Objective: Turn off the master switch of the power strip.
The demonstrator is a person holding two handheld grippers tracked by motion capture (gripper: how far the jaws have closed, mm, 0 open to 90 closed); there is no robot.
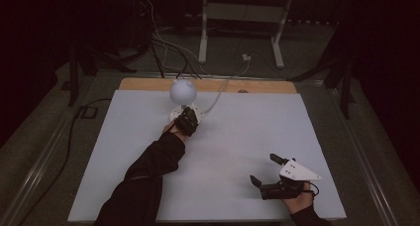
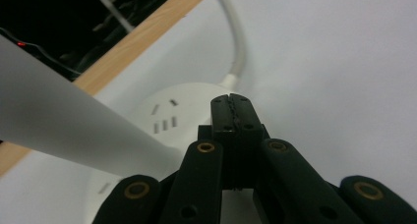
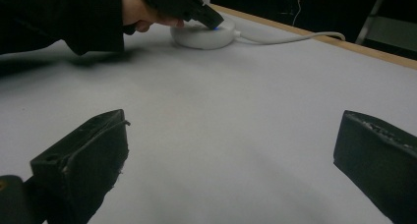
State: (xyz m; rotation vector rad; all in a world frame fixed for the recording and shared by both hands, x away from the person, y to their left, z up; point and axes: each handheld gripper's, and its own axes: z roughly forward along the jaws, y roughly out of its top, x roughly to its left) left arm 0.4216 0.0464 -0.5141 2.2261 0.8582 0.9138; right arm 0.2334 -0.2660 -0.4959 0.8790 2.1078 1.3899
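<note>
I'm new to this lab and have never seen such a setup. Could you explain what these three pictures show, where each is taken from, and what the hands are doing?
No machine here: a person in black sleeves holds a black two-jaw gripper in each hand at a pale grey table.

The high view looks down from above the person's side. The other two come from cameras riding on the grippers, looking along their jaws.

On the table stands a round white power socket base with plug slots, a white cable leading off it, and a white globe-shaped lamp rising from it.

The left gripper has its jaws shut together, tips pressed on the base, holding nothing; the right gripper view shows a small blue light there.

The right gripper rests near the table's front edge, jaws wide open and empty.
</note>
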